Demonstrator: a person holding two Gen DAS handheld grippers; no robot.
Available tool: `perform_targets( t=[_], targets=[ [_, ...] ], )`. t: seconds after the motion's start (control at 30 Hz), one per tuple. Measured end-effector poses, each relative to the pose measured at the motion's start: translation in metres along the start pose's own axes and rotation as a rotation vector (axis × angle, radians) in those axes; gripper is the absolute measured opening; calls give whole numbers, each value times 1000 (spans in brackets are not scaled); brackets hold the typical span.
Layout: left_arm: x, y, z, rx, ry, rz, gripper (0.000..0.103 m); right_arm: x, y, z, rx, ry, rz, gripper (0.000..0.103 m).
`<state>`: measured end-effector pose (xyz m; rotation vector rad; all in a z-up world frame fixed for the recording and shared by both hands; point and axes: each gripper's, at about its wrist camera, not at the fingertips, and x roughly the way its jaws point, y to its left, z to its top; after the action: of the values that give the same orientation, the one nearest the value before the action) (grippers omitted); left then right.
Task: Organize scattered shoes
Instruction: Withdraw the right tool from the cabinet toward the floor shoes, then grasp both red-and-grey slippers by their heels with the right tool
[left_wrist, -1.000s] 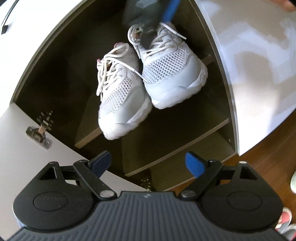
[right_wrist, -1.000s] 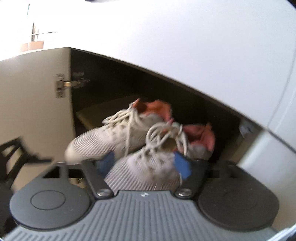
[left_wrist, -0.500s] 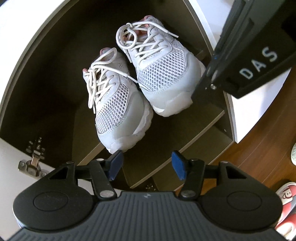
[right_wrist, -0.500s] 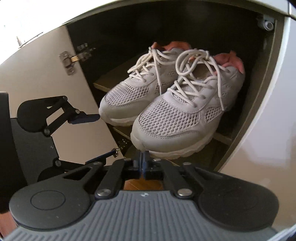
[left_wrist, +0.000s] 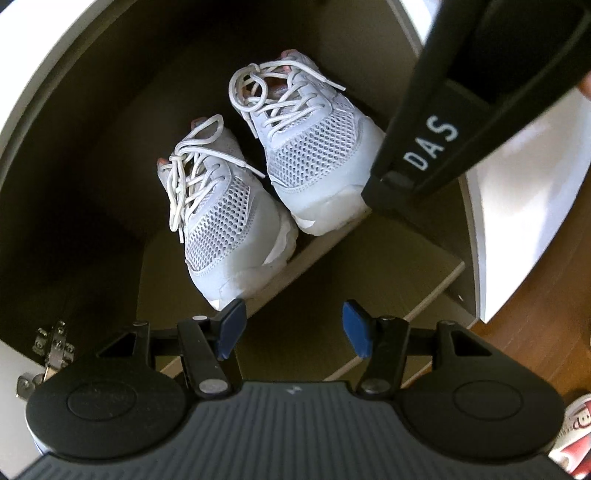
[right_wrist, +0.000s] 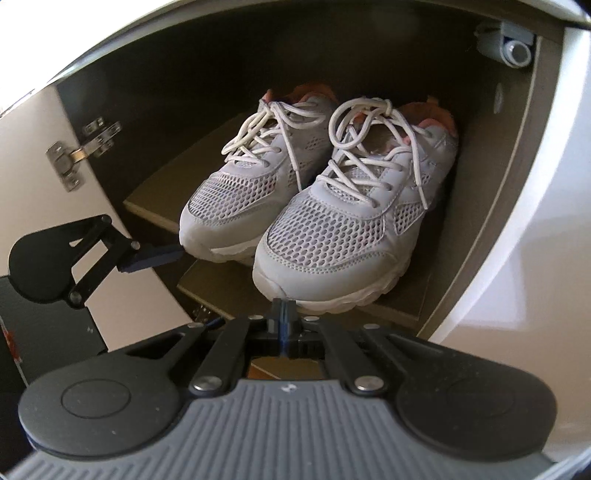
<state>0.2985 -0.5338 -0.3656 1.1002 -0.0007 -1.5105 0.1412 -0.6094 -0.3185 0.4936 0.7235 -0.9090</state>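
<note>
Nearest to me, my right gripper (right_wrist: 283, 314) has its blue pads pressed flat together with nothing between them, sitting just in front of the shelf edge (right_wrist: 332, 314). My left gripper (left_wrist: 291, 326) stands with its jaws parted and empty, one blue fingertip (left_wrist: 231, 325) just below the toe of the left sneaker (left_wrist: 229, 229); from the right wrist view that same fingertip (right_wrist: 155, 255) pokes in beside the shelf, close to that toe.

On the shelf sits the pair of white mesh sneakers, laces tied, pink lining at the heels. The right sneaker (right_wrist: 351, 229) is toward the shelf's front edge with its toe overhanging a little; the left sneaker (right_wrist: 251, 184) stands touching it, set further back. Both toes point out of the cabinet (right_wrist: 491, 177).

Left of the shelf the open cabinet door (right_wrist: 37, 122) hangs on a metal hinge (right_wrist: 81, 147). Beyond the cabinet's white side I see wooden floor (left_wrist: 535, 339) and part of a red-and-white shoe (left_wrist: 576, 435).
</note>
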Motion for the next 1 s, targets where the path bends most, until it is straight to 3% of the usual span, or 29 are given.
perform_targets(
  t=[0.23, 0.27, 0.3, 0.33, 0.43, 0.5, 0.63, 0.73, 0.9, 1.0],
  targets=[
    [9, -2, 4, -72, -20, 29, 61, 16, -8, 18, 20, -19, -31, 0],
    [6, -4, 2, -106, -16, 39, 62, 15, -8, 18, 12, -22, -24, 3],
    [2, -6, 0, -135, -11, 46, 62, 13, -7, 18, -6, -29, -15, 17],
    [-6, -10, -5, -185, -2, 54, 63, 11, -6, 18, -24, -36, -5, 33],
    [-41, -32, -35, -386, 56, 72, 69, -3, -5, 10, -121, -69, 70, 37],
    [-71, -62, -70, -564, 162, 109, 71, -14, -10, -6, -201, -48, 153, 40],
    [-115, -138, -127, -825, 436, 177, 71, -12, -18, -48, -289, 139, 297, 47],
    [-144, -215, -162, -1020, 640, 183, 71, -1, -18, -91, -346, 279, 326, 48],
    [-167, -328, -189, -1280, 848, 182, 71, 30, -4, -179, -387, 540, 392, 49],
    [-165, -369, -197, -1357, 862, 201, 71, 52, 16, -235, -461, 651, 420, 49]
  ],
)
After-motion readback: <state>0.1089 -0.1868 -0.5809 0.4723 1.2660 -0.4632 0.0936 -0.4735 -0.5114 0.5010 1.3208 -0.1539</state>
